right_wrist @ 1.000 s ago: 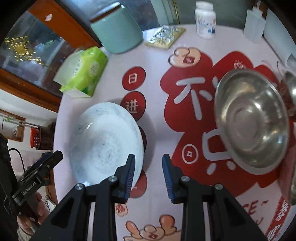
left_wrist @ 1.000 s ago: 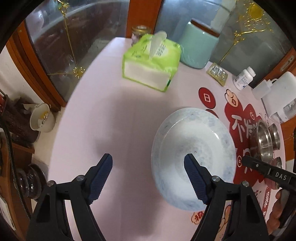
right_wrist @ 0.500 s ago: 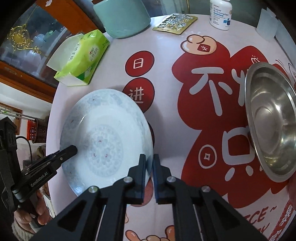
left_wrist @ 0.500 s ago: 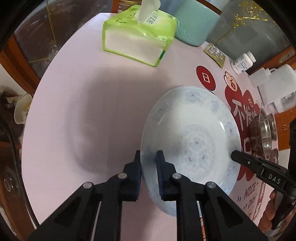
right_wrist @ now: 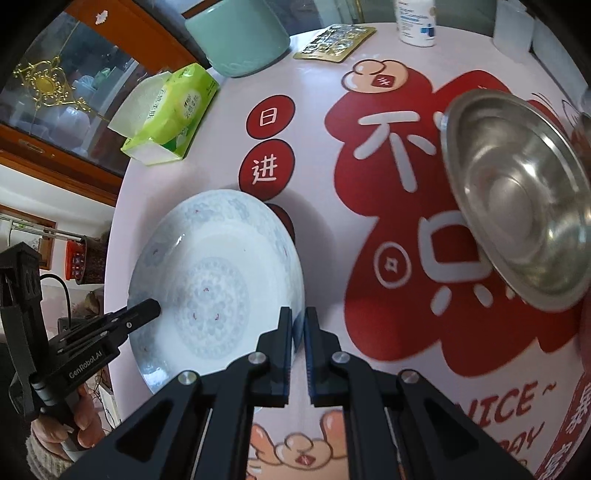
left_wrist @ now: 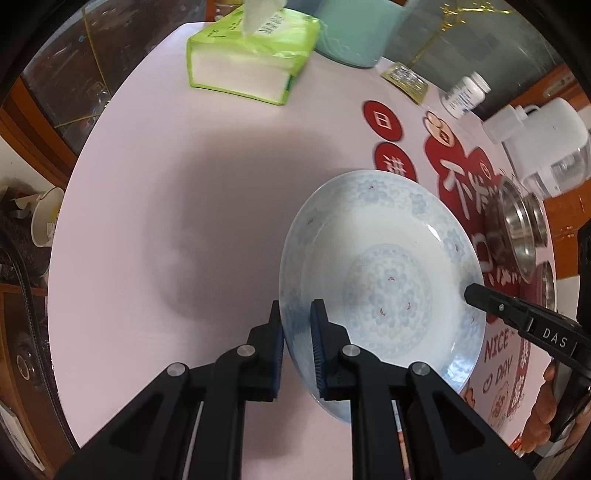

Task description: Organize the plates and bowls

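A white plate with a pale blue pattern (left_wrist: 384, 280) is held off the pink table by both grippers. My left gripper (left_wrist: 297, 325) is shut on the plate's left rim. My right gripper (right_wrist: 297, 328) is shut on the opposite rim of the plate (right_wrist: 214, 280). The right gripper also shows at the plate's right edge in the left wrist view (left_wrist: 476, 291), and the left gripper shows at the plate's left edge in the right wrist view (right_wrist: 147, 306). A steel bowl (right_wrist: 517, 199) stands on the red print to the right; it also shows in the left wrist view (left_wrist: 517, 229).
A green tissue pack (left_wrist: 251, 55), a teal jar (right_wrist: 240, 33), a blister pack (right_wrist: 336, 40) and a white pill bottle (left_wrist: 465, 92) stand along the far side. A white kettle (left_wrist: 546, 140) is at the right. The round table edge (left_wrist: 66, 206) drops off at left.
Both grippers have closed on opposite rims of the plate, and the plate has risen slightly and moved with them; a second ago both were open beside it.
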`<state>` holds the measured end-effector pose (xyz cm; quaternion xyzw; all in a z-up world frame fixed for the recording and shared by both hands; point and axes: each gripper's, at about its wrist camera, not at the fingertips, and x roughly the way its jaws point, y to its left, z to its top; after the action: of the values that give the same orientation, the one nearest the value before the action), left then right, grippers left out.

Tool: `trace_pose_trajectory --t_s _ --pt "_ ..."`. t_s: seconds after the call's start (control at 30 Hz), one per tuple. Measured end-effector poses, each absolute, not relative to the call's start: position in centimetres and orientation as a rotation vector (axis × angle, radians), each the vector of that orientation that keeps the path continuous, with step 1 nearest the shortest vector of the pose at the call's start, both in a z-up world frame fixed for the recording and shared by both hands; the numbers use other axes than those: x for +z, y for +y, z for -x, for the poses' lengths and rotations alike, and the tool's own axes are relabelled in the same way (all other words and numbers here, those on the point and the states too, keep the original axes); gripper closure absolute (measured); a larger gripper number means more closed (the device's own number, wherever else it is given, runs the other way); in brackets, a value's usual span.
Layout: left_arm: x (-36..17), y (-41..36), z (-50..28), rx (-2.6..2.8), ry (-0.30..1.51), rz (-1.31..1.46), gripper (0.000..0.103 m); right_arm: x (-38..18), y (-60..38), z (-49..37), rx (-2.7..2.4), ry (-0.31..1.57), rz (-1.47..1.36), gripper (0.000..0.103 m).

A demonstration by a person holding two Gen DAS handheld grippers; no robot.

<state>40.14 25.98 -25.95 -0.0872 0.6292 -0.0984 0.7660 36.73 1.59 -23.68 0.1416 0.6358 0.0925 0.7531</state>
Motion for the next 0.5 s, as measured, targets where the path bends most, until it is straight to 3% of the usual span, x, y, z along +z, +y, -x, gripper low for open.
trace_pose_trajectory --t_s 0.5 --pt "-19.2 21.8 -31.8 -0.224 1.314 0.153 0.092 -18.6 -2.8 -28.4 0.241 1.349 -0.351 0.097"
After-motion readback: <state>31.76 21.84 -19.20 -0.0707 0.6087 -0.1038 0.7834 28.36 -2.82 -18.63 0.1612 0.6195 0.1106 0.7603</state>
